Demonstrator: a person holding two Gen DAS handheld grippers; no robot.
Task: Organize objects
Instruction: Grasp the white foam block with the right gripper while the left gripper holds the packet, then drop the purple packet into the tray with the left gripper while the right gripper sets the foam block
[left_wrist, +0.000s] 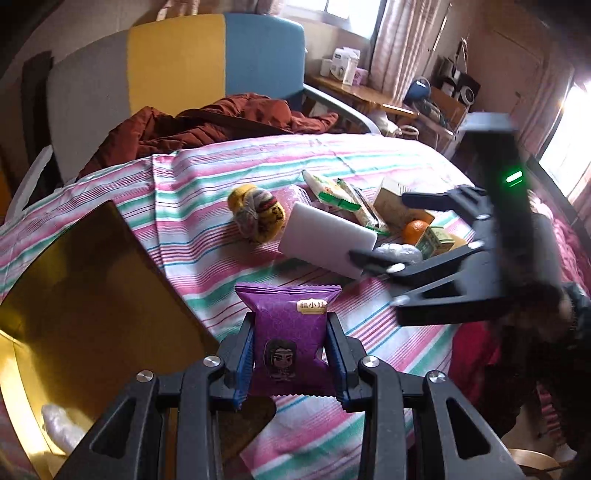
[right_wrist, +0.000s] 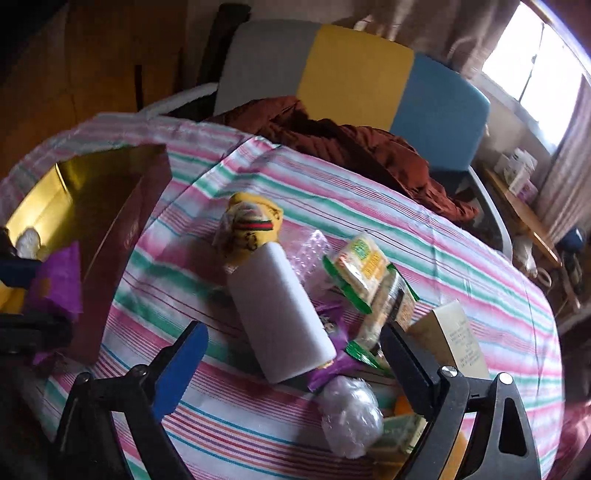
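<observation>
Left wrist view: gold-lined box (left_wrist: 74, 280), white bundle (left_wrist: 59, 428) inside.

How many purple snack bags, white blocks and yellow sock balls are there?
purple snack bags: 2 (one in the left gripper, one tucked under the white block)
white block: 1
yellow sock ball: 1
Total: 4
</observation>
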